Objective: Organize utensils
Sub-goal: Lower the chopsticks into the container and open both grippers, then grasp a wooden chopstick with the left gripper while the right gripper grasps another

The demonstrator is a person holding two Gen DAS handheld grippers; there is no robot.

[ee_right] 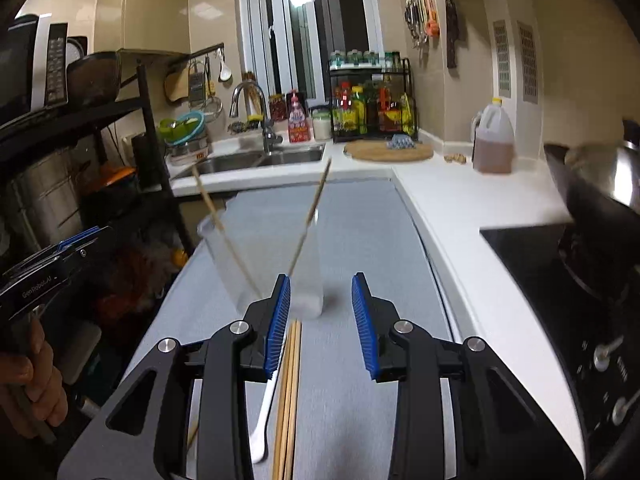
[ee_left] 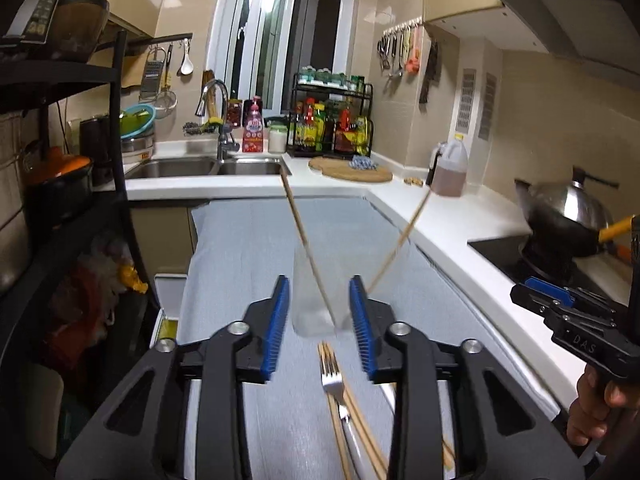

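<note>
A clear plastic cup (ee_left: 316,292) stands on the grey mat (ee_left: 248,248) with two wooden chopsticks (ee_left: 298,224) leaning out of it. My left gripper (ee_left: 319,300) is open, its blue pads on either side of the cup's base, apart from it. A metal fork (ee_left: 334,384) and more chopsticks (ee_left: 360,420) lie on the mat below it. In the right wrist view the cup (ee_right: 280,264) stands ahead. My right gripper (ee_right: 320,304) is open and empty above loose chopsticks (ee_right: 290,392) and a white spoon (ee_right: 266,408).
A sink (ee_left: 208,168) and faucet stand at the back. A cutting board (ee_left: 352,170), oil jug (ee_left: 450,168) and spice rack (ee_left: 332,120) sit on the white counter. A wok (ee_left: 568,216) sits on the stove at right. A black shelf (ee_left: 60,120) stands at left.
</note>
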